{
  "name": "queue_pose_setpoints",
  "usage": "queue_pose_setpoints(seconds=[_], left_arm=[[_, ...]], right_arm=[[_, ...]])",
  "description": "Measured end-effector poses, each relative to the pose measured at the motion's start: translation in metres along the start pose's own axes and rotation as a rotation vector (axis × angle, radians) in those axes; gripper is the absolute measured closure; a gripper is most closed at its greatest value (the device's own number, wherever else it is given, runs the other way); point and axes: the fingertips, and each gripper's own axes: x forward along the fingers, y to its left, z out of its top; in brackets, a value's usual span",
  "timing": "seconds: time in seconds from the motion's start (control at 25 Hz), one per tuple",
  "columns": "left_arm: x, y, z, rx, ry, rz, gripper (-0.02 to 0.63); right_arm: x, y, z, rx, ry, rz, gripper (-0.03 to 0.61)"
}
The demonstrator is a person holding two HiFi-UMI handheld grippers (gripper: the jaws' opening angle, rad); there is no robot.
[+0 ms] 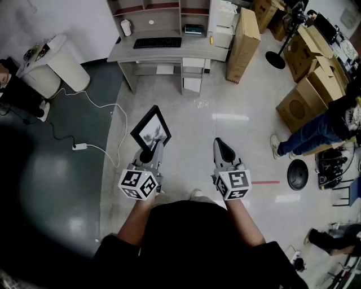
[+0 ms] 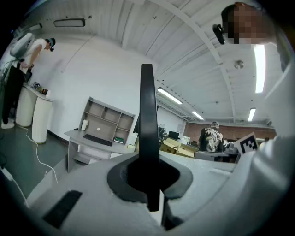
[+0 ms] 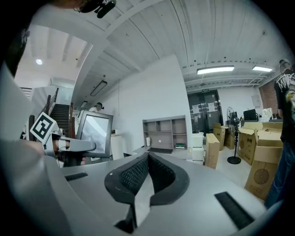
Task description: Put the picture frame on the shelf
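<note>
We hold the picture frame [image 1: 151, 128] clamped in our left claw [image 1: 148, 153] (well apart from the shelf [image 1: 161, 8]); our right claw [image 1: 224, 148] is pinched together, empty.

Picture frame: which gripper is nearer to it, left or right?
Left. The left gripper grips the picture frame by a corner; the right gripper is apart, to its right.

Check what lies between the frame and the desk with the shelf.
Only bare floor, seen in the head view. The left gripper holds the frame short of the desk; a white cable runs just left.
</note>
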Motion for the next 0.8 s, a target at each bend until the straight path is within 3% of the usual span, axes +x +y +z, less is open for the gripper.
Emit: queue_pose_setpoints(seconds=[0.24, 0.4, 0.8], left_arm=[[0.010, -0.022, -0.011, -0.026, 0.020, -0.004, 0.589], [0.016, -0.031, -0.020, 0.001, 0.033, 0.008, 0.589], [0.048, -0.026, -0.043, -0.007, 0.100, -0.015, 0.589]], right_arm=[[-0.017, -0.012, 0.004, -0.001, -0.018, 0.027, 0.566], [-0.027, -0.026, -0.010, -0.016, -0.015, 0.036, 0.566], [-0.014, -0.067, -0.043, 0.109, 0.026, 0.009, 0.566]])
